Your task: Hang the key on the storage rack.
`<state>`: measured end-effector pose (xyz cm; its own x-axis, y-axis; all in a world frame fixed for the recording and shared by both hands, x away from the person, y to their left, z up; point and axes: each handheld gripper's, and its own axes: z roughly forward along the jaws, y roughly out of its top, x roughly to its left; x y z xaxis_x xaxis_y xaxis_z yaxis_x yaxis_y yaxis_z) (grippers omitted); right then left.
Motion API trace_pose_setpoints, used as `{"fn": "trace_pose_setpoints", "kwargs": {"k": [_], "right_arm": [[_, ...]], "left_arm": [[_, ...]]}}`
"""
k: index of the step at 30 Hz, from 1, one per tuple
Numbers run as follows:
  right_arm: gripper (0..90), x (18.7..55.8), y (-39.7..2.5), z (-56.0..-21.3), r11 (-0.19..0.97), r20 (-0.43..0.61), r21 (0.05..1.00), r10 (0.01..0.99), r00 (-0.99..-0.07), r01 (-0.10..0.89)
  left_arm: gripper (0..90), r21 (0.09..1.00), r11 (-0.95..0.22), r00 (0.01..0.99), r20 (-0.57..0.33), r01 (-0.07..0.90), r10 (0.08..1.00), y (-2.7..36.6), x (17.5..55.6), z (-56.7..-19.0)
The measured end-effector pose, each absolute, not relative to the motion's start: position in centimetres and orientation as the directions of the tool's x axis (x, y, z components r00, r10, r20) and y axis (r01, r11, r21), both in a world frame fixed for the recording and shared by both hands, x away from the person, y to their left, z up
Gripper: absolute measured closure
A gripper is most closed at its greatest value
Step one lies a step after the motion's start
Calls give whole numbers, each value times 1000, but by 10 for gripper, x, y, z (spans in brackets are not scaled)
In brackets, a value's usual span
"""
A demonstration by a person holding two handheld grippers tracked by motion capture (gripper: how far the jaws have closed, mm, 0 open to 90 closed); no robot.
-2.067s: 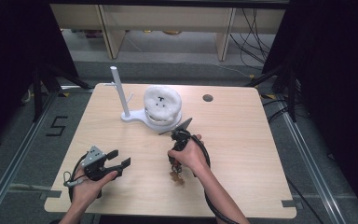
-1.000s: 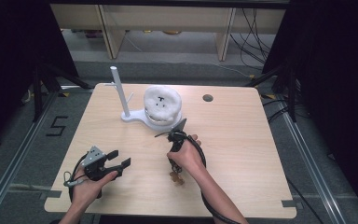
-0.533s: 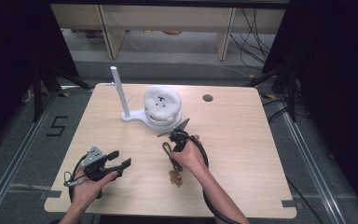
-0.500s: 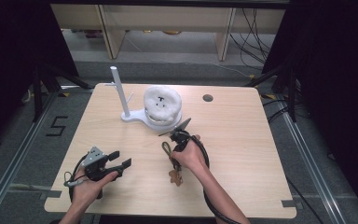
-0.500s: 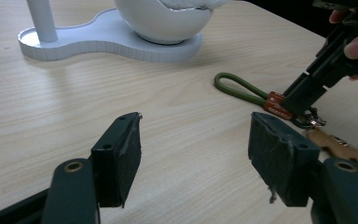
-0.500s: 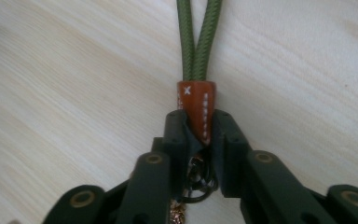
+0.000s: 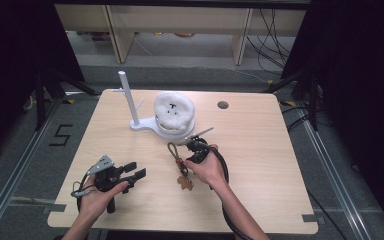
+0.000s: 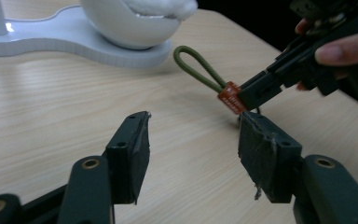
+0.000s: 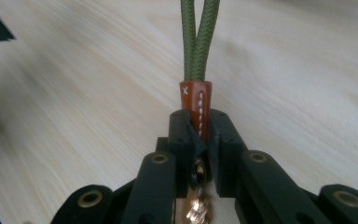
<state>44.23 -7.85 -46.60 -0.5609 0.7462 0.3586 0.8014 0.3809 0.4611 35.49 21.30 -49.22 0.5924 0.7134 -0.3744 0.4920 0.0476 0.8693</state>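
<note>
High view, markings: a "5" (image 7: 63, 135) is seen marked on the floor, off the table's left edge; a small face with a "T"-like mark is drawn on the white plush head (image 7: 174, 111).
Landmark: white stand (image 7: 145, 123), made of a smooth flat base with an upright post and side pegs; all places below are given from it.
Plush head: fluffy, rounded, seated in the stand's bowl.
Keychain (image 7: 177, 160): laid on the table (image 7: 280, 150) just in front of the stand's base, on the person's side; parts noted are an olive-green cord loop (image 8: 197, 72), an orange-brown leather sleeve (image 9: 195, 108) with white stitching and a small stitched "x", brass-coloured metal hardware, and a brown tag at the near end.
Right gripper (image 7: 196, 145): clamped on the keychain's leather sleeve, in front of the stand; the loop is pointed towards the stand's base.
Left gripper (image 7: 136, 170): held wide apart, nothing gripped; placed well in front of the stand and to its left; worn, rough pads (image 8: 265, 154) are noted.
Table: pale wood grain, with a round dark hole (image 7: 223, 105) to the right of the stand.
</note>
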Motion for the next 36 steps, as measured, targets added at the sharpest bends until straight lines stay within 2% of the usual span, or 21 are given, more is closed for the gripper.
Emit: {"fn": "trace_pose_setpoints", "kwargs": {"k": [5, 12, 17, 23, 36], "right_arm": [[813, 433, -79, -457, 353, 331, 593, 712, -619, 724], [813, 426, -77, -448, 311, 332, 676, 681, -653, 668], [813, 421, -77, -446, 266, 344, 740, 639, -688, 618], [813, 418, -75, -446, 249, 334, 774, 620, -710, 582], [813, 416, -72, -446, 246, 339, 783, 602, -723, 572]], "left_arm": [[471, 847, 103, 607, -454, 522, 652, 202, 373, -477], [494, 811, 153, 594, -528, 565, 607, 194, 394, -469], [548, 776, 199, 579, -590, 598, 562, 190, 407, -466], [583, 754, 235, 573, -630, 614, 524, 188, 414, -464], [670, 748, 245, 576, -642, 617, 507, 185, 422, -462]]}}
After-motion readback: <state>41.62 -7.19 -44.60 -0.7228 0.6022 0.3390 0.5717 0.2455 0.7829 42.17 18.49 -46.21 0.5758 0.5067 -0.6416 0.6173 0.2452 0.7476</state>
